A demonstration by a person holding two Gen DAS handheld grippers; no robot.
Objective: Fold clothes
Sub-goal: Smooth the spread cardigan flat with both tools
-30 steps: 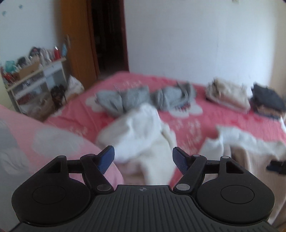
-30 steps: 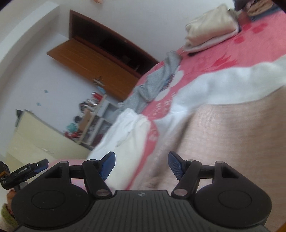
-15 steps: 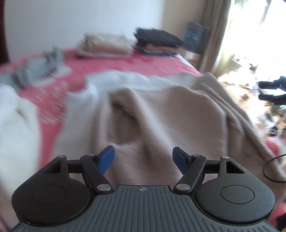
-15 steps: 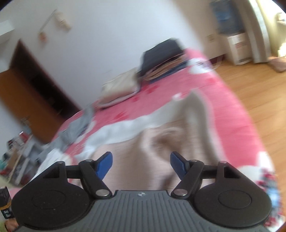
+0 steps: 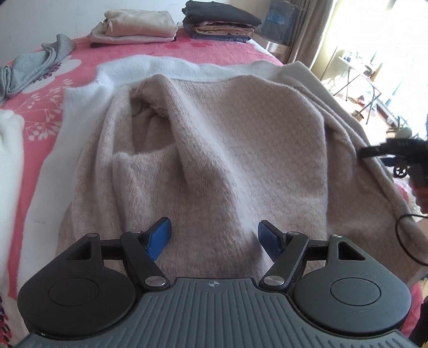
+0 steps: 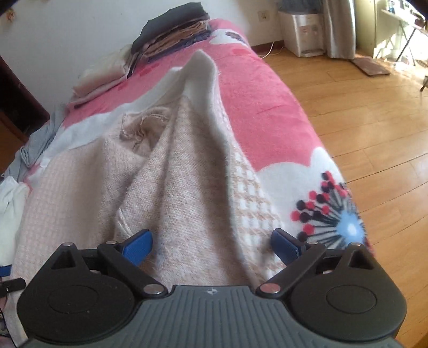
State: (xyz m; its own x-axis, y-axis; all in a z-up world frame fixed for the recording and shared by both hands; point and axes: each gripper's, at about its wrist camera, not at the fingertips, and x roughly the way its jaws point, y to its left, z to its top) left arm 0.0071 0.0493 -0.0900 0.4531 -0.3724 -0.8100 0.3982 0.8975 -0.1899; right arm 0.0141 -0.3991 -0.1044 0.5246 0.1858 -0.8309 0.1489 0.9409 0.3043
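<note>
Both jaws gape empty. The left hand-held gripper [image 5: 214, 237] hovers directly over the beige sweater [image 5: 214, 150], which runs lengthwise toward 12 o'clock along the bed [image 5: 214, 50]. The right hand-held gripper [image 6: 212, 243] covers its 3 o'clock edge; folded piles [image 5: 222, 22] lie beyond.

A pink floral bed [image 5: 208, 50] carries a rumpled beige sweater [image 5: 227, 150] and folded stacks [image 5: 139, 26].

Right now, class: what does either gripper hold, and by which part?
Nothing: the left gripper and right gripper are open above the beige knitted sweater.
</note>
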